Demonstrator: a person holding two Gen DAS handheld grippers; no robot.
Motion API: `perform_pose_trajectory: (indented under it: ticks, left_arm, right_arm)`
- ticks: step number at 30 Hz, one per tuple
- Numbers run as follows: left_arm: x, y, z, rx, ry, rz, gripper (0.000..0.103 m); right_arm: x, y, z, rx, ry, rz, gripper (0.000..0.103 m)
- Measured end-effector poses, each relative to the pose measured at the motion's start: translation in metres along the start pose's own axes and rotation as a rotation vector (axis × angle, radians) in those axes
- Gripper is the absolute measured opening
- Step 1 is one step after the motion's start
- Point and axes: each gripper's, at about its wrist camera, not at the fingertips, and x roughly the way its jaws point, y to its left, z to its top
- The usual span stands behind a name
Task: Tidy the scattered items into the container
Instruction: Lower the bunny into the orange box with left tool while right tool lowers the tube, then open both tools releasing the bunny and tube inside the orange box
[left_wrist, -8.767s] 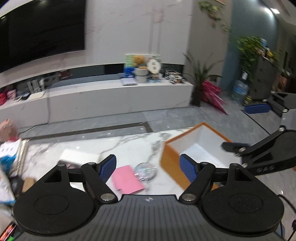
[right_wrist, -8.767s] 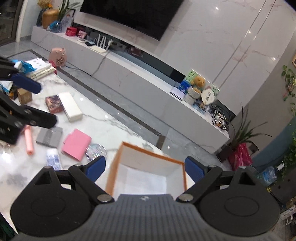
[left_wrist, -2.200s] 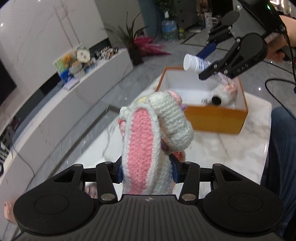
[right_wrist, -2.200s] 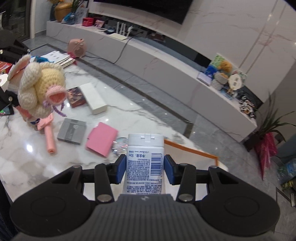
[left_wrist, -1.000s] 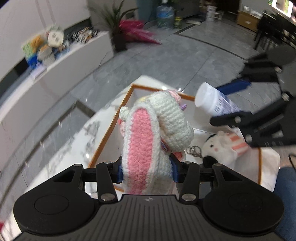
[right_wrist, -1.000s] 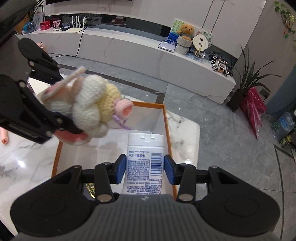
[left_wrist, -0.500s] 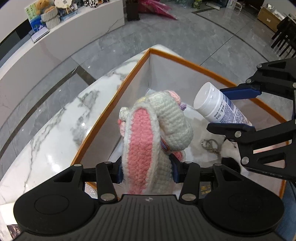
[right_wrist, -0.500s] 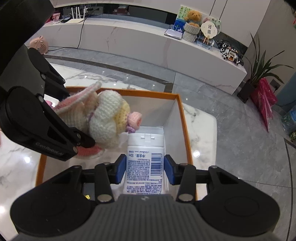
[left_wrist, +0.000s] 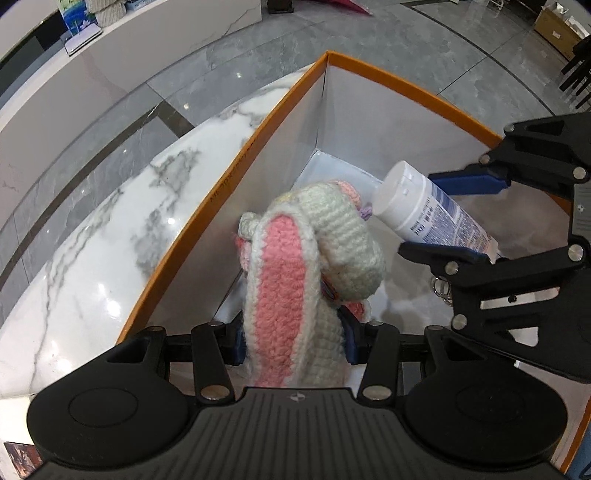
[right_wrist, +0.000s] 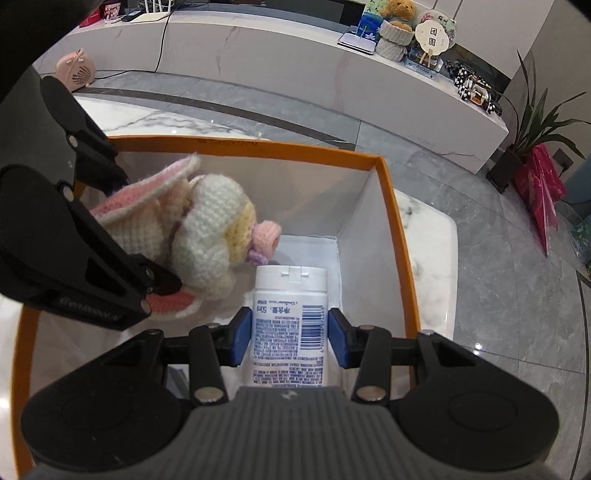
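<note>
Right wrist | orange box (right_wrist: 397, 236) | crocheted bunny (right_wrist: 207, 229), white bottle (right_wrist: 290, 314) inside

Matte black left claw (left_wrist: 293, 341) and right claw (right_wrist: 290, 336): blue pads, silver screws, ribbed grey housings.

1. The left wrist view is looking steeply down into the orange box (left_wrist: 388, 79) from close above.
2. The right wrist view is facing the same box interior, toward the TV console (right_wrist: 295, 51).
</note>
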Motion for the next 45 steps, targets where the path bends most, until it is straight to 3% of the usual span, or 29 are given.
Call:
perform_pose_trajectory:
  ticks: [7, 17, 30, 34, 36, 45]
  left_arm:
    - [0.001, 0.004, 0.003, -0.058, 0.011, -0.028, 0.054]
    - [0.013, -0.007, 0.002, 0.009, 0.037, 0.060, 0.059]
    - [0.007, -0.011, 0.003, 0.041, 0.028, 0.081, 0.060]
    - [-0.005, -0.015, 0.006, 0.054, 0.006, 0.094, 0.062]
    - [-0.012, -0.014, 0.009, 0.052, -0.019, 0.109, 0.072]
    - [-0.048, -0.020, 0.013, 0.060, -0.083, 0.127, 0.073]
  right_arm:
    - [0.015, -0.002, 0.010, -0.056, -0.033, -0.031, 0.047]
    - [0.033, 0.008, 0.018, -0.178, -0.042, -0.116, 0.049]
    - [0.030, 0.007, 0.017, -0.193, -0.046, -0.116, 0.051]
    - [0.024, 0.004, 0.014, -0.195, -0.047, -0.119, 0.052]
    - [0.020, 0.000, 0.013, -0.188, -0.046, -0.118, 0.053]
    - [-0.003, -0.002, 0.009, -0.180, -0.059, -0.122, 0.058]
